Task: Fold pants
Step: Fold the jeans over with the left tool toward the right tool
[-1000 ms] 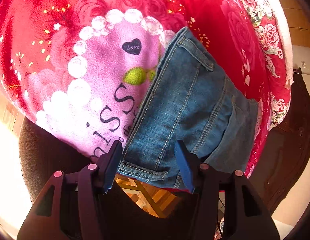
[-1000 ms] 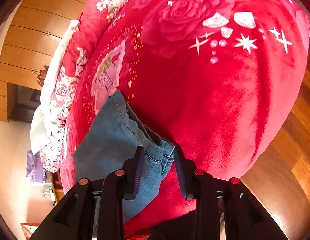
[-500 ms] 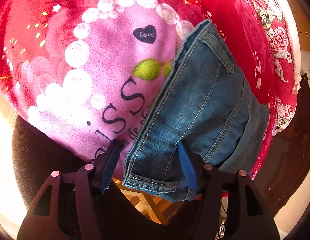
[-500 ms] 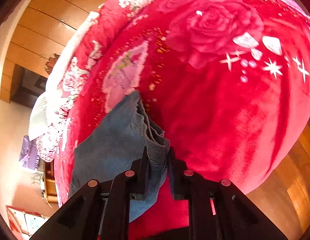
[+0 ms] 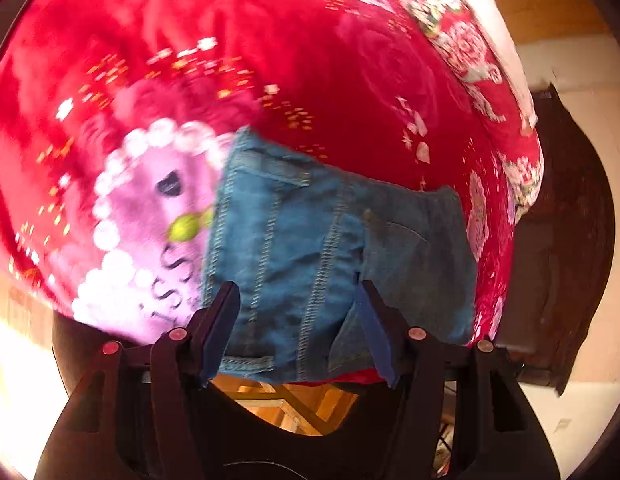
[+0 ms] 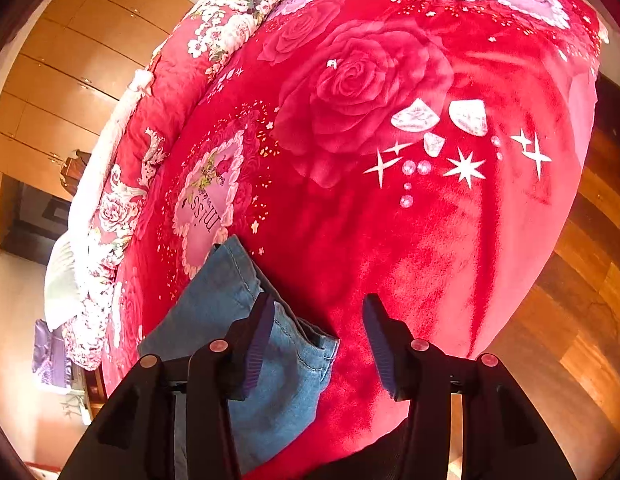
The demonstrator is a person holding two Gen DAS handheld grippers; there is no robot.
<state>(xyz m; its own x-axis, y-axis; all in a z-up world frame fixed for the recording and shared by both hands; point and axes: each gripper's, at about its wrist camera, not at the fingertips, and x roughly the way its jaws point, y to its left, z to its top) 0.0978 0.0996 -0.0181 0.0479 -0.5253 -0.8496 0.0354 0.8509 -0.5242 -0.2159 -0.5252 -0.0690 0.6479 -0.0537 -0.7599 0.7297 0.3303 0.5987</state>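
Note:
Folded blue denim pants (image 5: 310, 240) lie on a red rose-patterned blanket (image 5: 310, 60) near the bed's edge. My left gripper (image 5: 298, 328) is open, its fingers wide apart just above the near end of the pants. In the right wrist view the pants (image 6: 230, 312) lie at the lower left, with their hem edges showing. My right gripper (image 6: 317, 336) is open and holds nothing; its left finger sits over the pants' edge and its right finger over bare blanket.
A pink heart print (image 5: 150, 220) lies left of the pants. Floral bedding (image 6: 122, 200) runs along the far side of the bed. Wooden floor (image 6: 581, 300) shows at right, wardrobe doors (image 6: 50, 80) at left. Dark furniture (image 5: 561, 240) stands beside the bed.
My right gripper has opened and let go of the pants' edge, and pulled back. My left gripper has drawn back and turned; the view is blurred by motion.

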